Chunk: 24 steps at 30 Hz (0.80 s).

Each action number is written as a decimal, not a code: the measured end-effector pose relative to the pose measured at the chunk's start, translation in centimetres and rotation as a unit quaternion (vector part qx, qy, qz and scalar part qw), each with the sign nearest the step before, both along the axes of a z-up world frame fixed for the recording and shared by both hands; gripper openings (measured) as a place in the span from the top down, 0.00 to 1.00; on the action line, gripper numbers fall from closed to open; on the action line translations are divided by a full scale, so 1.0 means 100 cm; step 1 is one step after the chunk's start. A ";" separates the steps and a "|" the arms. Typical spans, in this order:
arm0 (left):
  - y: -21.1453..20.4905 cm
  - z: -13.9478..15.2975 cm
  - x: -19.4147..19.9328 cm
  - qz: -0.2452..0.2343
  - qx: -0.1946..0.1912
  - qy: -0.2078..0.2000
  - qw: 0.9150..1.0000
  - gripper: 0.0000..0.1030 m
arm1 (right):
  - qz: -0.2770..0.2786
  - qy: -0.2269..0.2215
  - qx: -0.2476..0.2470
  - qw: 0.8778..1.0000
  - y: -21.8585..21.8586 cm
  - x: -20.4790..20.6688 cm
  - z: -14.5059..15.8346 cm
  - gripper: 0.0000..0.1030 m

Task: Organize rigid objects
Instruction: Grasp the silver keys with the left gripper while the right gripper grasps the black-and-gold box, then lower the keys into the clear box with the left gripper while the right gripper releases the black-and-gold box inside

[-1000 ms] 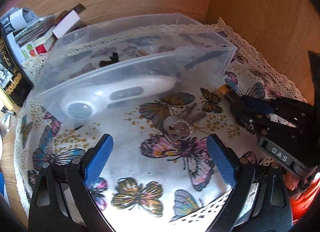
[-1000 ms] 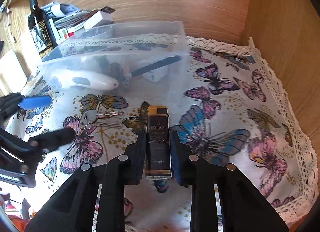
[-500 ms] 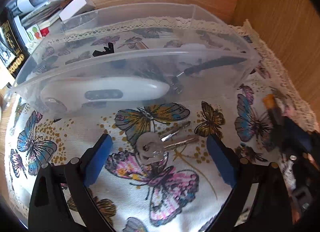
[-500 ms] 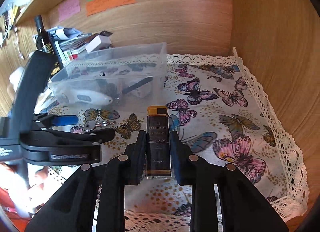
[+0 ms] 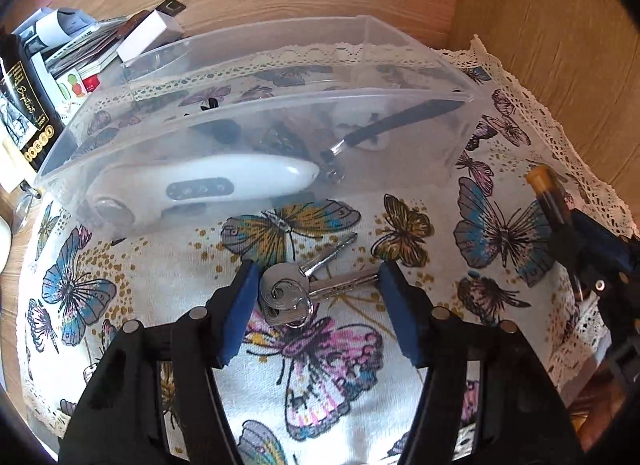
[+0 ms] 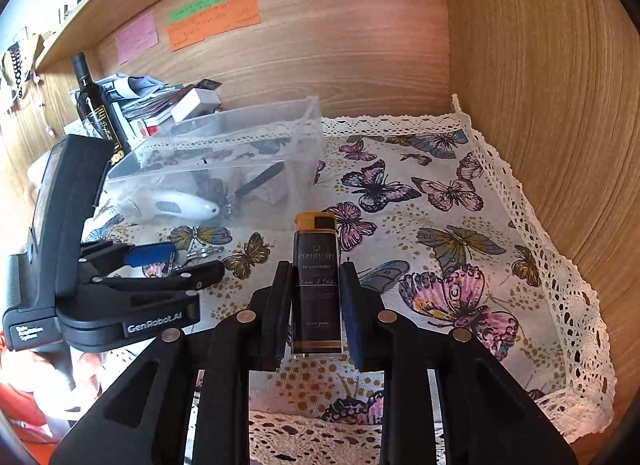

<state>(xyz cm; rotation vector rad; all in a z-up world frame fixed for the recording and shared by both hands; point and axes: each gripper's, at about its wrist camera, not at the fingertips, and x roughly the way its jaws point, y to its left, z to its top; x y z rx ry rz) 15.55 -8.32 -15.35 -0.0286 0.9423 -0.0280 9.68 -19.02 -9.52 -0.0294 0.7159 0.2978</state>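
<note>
1. Over the last second I had brought the left tongs (image 5: 314,279) in and down over the keys (image 5: 294,293). A second back the blue pads stood wide apart with the keys well ahead of them; now the pads had narrowed and bracketed the bunch, the left pad (image 5: 240,305) touching the key ring, the right pad just at the tip of the longer key.
2. The left tongs were still partly spread, not yet pinching. The keys lay flat on the butterfly cloth (image 5: 320,365), near side of the clear bin (image 5: 260,105).
3. The right tongs (image 6: 314,305) stayed pressed on the dark lighter (image 6: 316,285), holding it upright above the cloth, right of the bin. Compared with a second ago the view looked from higher and farther back, so I judged I had lifted it clear.
4. The bin already held a white handheld device (image 5: 208,185) and a black-handled tool (image 5: 400,125), so it read as the collecting place.
5. What this meant: the lighter was ready to go in, and the keys were one squeeze from being picked. My worry was the flat keys slipping out, since the pads met them at the ends only.
</note>
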 end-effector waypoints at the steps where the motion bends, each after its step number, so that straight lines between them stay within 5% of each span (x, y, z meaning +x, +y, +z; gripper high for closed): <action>1: 0.001 0.000 -0.001 0.000 -0.002 0.000 1.000 0.41 | 0.000 0.000 0.000 1.000 -0.001 0.000 0.000 0.79; 8: 0.016 0.007 -0.017 -0.016 -0.022 -0.005 1.000 0.41 | 0.003 -0.006 -0.006 1.000 0.009 0.000 0.009 0.79; 24: 0.061 0.081 -0.040 -0.042 -0.018 -0.125 0.991 0.41 | 0.025 -0.048 -0.027 0.998 0.058 0.022 0.043 0.79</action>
